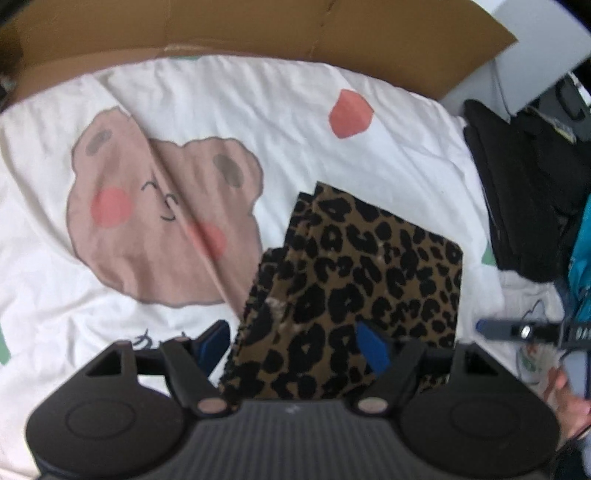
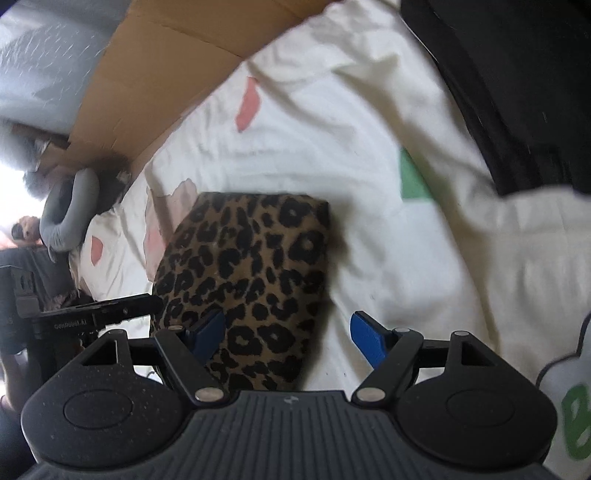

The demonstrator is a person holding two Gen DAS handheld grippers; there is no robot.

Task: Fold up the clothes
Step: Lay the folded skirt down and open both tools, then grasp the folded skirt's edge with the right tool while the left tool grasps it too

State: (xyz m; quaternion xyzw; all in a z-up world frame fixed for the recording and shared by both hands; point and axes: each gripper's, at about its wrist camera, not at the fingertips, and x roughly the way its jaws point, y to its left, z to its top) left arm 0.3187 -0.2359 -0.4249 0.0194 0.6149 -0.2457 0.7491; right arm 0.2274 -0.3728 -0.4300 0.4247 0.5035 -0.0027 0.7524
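Blue-padded fingers [image 1: 373,350] of the left gripper [image 1: 295,343] stand apart with the leopard cloth [image 1: 351,280] running right up between them, its near end under the housing, so whether either pad touches it I can't say. On the bed sheet [image 1: 258,103] the cloth lies as a compact oblong of several layers, long axis pointing away from the left gripper toward the cardboard [image 1: 258,29] at the head. It looks soft and napped, layered edges stepped at the far left corner.

On the other side, the right gripper [image 2: 291,338] is open too. Its left finger [image 2: 207,332] overlaps the cloth's near corner, while the right one sits over bare sheet. So the left gripper is squarely on the cloth and the right only at its edge.

Dark clothes [image 1: 517,192] are heaped just beyond the sheet's right side. This bundle fits either a fold midway or one complete.
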